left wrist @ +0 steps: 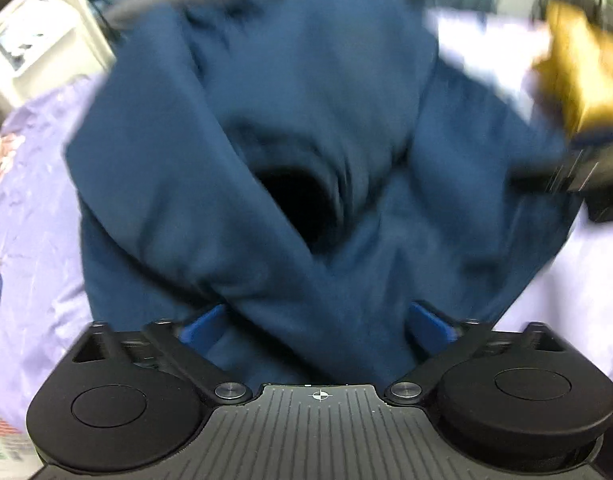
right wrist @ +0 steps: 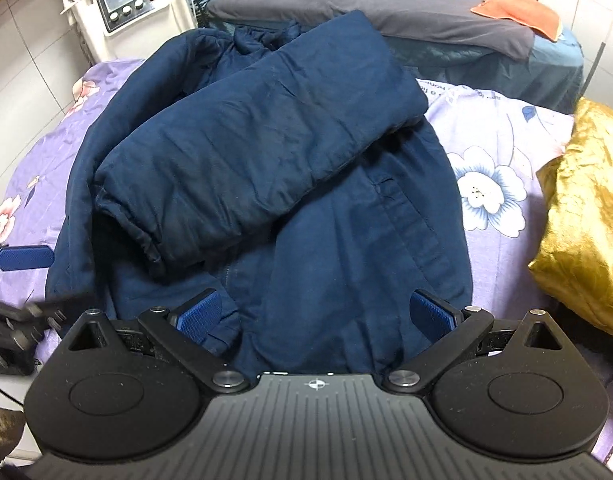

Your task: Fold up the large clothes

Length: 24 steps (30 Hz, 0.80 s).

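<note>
We see our left black two-finger tool [left wrist: 317, 324] with its blue-padded fingers [left wrist: 200, 326] spread wide apart, its view smeared by blur. Our right black two-finger tool [right wrist: 316, 316] likewise has its blue pads [right wrist: 432, 316] set wide, gripping nothing.

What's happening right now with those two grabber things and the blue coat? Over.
Left gripper open, right gripper open. Navy jacket on floral sheet, one sleeve folded across. Gold cushion alongside.

Navy jacket [right wrist: 266, 152], lilac floral bedsheet [right wrist: 494, 184], gold cushion [right wrist: 582, 216], orange cloth [right wrist: 518, 10]
</note>
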### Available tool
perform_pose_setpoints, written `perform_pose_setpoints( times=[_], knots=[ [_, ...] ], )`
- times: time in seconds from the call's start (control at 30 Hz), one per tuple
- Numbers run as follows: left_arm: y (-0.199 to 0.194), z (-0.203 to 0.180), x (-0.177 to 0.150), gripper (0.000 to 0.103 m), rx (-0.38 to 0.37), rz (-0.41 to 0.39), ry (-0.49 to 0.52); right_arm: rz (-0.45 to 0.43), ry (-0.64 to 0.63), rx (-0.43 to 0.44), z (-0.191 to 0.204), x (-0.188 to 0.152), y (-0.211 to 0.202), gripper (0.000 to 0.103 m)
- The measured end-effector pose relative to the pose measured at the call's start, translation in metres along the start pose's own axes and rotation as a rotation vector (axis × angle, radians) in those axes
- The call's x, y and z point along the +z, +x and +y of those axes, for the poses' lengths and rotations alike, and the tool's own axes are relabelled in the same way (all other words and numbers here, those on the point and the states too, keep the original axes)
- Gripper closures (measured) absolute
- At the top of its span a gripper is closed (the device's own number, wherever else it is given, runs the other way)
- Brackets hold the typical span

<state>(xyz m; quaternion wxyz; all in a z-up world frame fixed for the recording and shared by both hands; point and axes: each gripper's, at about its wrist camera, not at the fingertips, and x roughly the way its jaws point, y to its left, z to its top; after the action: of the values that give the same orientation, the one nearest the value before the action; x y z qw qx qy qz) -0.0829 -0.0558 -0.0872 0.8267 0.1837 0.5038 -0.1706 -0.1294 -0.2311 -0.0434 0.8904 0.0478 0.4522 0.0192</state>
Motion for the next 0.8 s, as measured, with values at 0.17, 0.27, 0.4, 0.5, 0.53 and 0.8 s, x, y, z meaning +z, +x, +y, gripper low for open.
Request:
perform_pose_setpoints(
  times=[0.17,0.27,0.4,0.5,0.53,0.8],
  knots=[
    [0.022,0.016,-0.009,0.0,-0.077,0.035,-0.075,0.016,-0.013,-0.004,0.006,0.004,0.004,0.003],
    [0.013,0.045,-0.009,0.03,-0.059,-0.005,-0.181,0.019,-0.021,-0.01,0.009,0.006,0.005,0.003],
    [-0.014,0.103,-0.01,0.042,0.018,-0.091,-0.347,0.037,-0.003,-0.013,0.01,0.009,0.011,0.003],
    [-0.031,0.163,-0.012,0.044,0.058,-0.12,-0.496,0.04,0.005,-0.01,0.012,0.012,0.017,0.003],
    [-0.038,0.185,-0.013,0.046,0.077,-0.135,-0.548,0.042,0.004,-0.007,0.014,0.013,0.019,0.003],
    [-0.098,0.362,-0.008,0.042,0.508,-0.295,-0.723,0.062,-0.012,0.011,0.034,0.027,0.038,0.003]
  ],
)
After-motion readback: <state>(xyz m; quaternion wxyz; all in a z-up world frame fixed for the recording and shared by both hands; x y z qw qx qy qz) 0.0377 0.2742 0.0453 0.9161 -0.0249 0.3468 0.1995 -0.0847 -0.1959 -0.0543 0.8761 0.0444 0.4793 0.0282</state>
